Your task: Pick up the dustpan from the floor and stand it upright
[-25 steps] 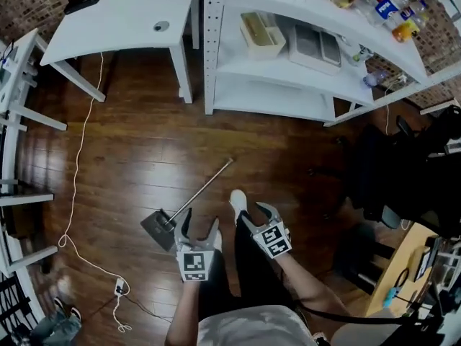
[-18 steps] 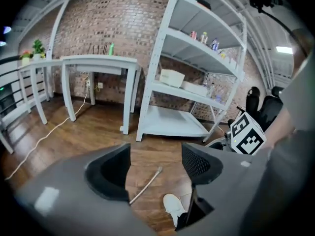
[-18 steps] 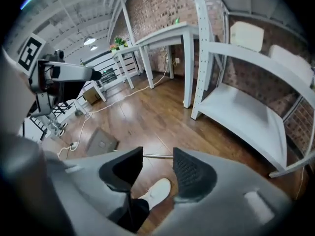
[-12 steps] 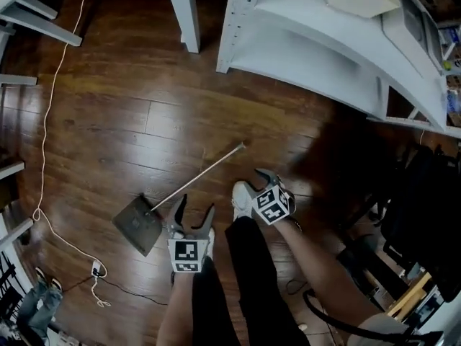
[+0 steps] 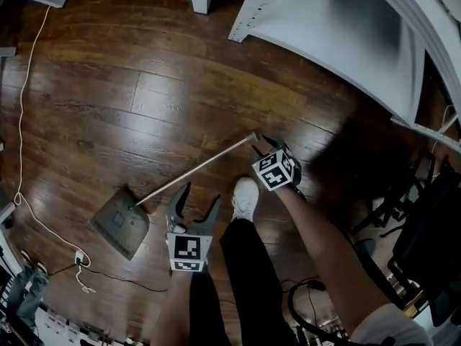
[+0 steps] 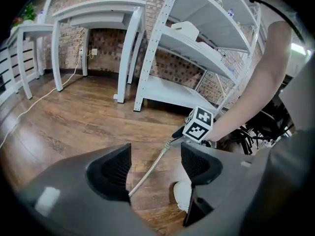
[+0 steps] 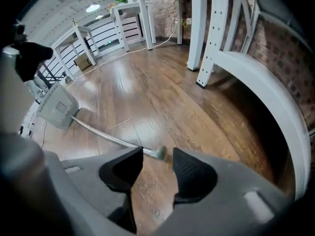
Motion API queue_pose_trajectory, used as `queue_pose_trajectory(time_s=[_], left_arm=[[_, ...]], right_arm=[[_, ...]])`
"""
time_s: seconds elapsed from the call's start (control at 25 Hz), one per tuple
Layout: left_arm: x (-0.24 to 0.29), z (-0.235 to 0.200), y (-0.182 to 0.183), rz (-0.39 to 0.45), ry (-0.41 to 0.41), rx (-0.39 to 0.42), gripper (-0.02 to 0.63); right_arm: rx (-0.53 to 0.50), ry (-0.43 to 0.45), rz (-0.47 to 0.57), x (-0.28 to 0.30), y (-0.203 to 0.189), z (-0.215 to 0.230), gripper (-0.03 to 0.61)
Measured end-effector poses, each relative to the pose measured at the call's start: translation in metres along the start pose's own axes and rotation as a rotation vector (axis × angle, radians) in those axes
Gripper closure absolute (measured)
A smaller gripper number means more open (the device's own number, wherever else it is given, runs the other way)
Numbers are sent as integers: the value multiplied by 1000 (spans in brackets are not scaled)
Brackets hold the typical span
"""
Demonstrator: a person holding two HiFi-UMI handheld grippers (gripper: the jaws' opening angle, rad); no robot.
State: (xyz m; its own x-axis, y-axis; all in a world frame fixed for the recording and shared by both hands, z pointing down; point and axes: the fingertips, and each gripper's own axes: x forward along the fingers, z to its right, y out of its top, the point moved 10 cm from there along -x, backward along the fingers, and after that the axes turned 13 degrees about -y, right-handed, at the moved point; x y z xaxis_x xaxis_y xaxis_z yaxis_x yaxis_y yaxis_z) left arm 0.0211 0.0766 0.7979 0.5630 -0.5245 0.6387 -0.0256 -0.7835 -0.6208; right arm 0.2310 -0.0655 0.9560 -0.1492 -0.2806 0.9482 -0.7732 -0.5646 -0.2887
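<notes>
- The dustpan (image 5: pixel 119 222) lies flat on the floor (image 5: pixel 108 107), well clear of the shelf (image 5: pixel 338 42); nothing is lifted yet.
- The right gripper (image 5: pixel 263 145) is unclenched, with the handle (image 5: pixel 198 166) tip just ahead of its jaws, ungripped.
- The left gripper (image 5: pixel 199 195) hovers beside the handle, jaws apart and empty.
- Gripping, lifting and standing it upright all remain.

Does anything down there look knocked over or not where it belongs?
Yes. The grey long-handled dustpan lies flat on the dark wooden floor instead of standing upright. Its thin metal handle stretches out across the boards, just ahead of the person's white shoe. Nothing looks spilled or broken.
</notes>
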Motion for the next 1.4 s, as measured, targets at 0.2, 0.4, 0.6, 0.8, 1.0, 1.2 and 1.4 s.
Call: queue_pose_trajectory(time_s=[0.2,0.4,0.6,0.8,1.0,1.2,1.4], left_arm=[[7,-9,-14,-12,19,-15,279],[0,-7,-9,-9,24,-14,279],[-22,8,20,-2,19,4,279],[-55,34,66,30,1,24,279],[-96,63,112,82,-22,69,267],[-164,94,141,149,-14,103,273],[-226,103,139,207,43,73,273]], right_arm=[[-94,-3,-28,30,10,5,511],[-133,5,-60,20,12,3,515],[-179,-37,-42,-45,30,15,513],[-201,-125,-15,-138,46,40,509],[-120,-273,23,-234,69,70,502],[-147,-445,73,-338,87,68,494],[-198,-592,116,-415,106,29,482]])
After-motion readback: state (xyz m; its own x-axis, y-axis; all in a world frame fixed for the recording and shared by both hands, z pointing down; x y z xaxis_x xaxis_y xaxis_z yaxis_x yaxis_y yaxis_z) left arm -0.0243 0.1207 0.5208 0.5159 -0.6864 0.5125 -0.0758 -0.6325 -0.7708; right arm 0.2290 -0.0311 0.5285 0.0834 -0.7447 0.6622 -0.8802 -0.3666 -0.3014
